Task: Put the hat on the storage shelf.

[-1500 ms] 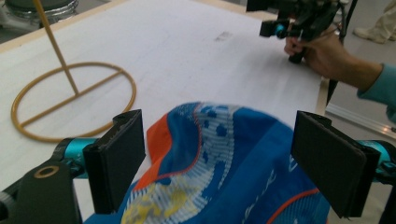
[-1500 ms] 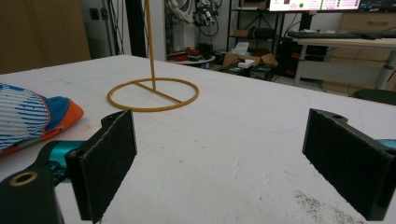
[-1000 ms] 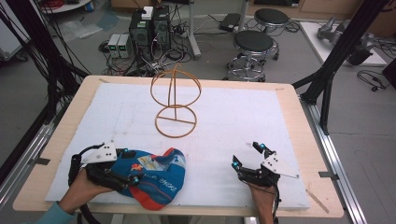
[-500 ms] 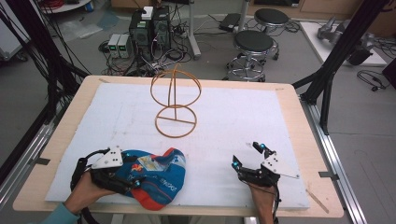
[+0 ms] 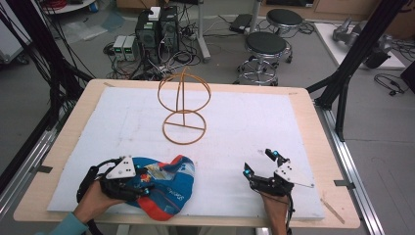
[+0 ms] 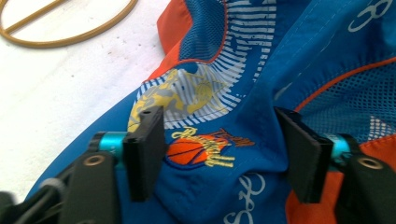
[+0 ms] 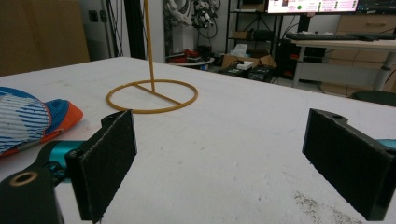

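A white mat (image 5: 235, 127) covers a wooden table (image 5: 313, 112) in a workshop crowded with stools (image 5: 264, 46), computer boxes (image 5: 156, 27) and cables. At the lower left of the high view lies a blue and orange cap (image 5: 166, 188), crumpled on the mat near its front edge. Up close in the left gripper view the cap (image 6: 261, 70) shows blue mesh panels, orange trim, white stripes and a stitched basketball badge. The left gripper (image 5: 139, 183) sits over it; its jaws have just been closing, and they stand half-wide with bunched cloth between them, the pads (image 6: 147, 144) not clearly pressing. Above centre stands a wire stand (image 5: 183, 105), a ring base with an upright hoop, with nothing on it. At the lower right the right gripper (image 5: 259, 164) rests on bare mat, jaws wide apart around nothing.
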